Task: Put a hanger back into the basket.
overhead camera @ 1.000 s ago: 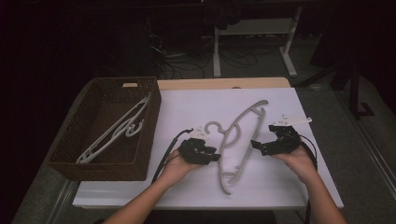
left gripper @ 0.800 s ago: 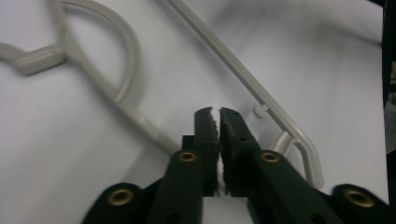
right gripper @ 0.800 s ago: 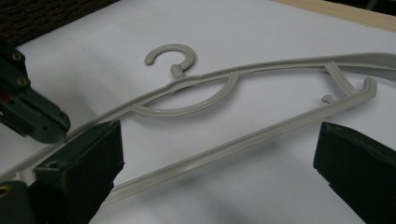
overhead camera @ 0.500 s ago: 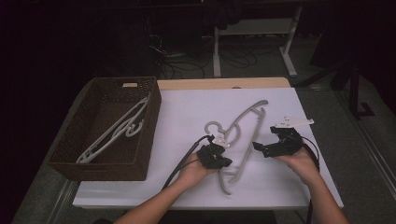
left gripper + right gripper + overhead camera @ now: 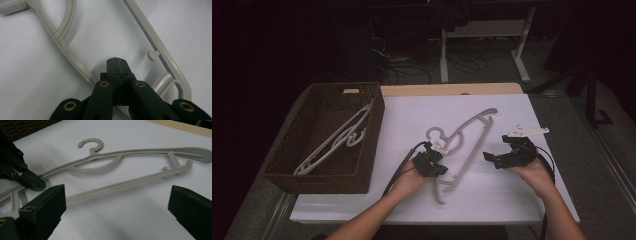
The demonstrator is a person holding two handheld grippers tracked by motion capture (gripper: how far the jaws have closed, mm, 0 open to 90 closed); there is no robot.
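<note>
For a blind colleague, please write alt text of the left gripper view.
The left tongs, jaws closed, appear to pinch a thin bar of a grey plastic hanger that lies on a white table.

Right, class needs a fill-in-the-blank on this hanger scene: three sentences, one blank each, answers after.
1. The left claw is ____ on the hanger on the table.
2. The right claw has its jaws ____.
3. A second hanger lies inside the ____ at the table's left.

Missing words: shut; open; basket
</note>
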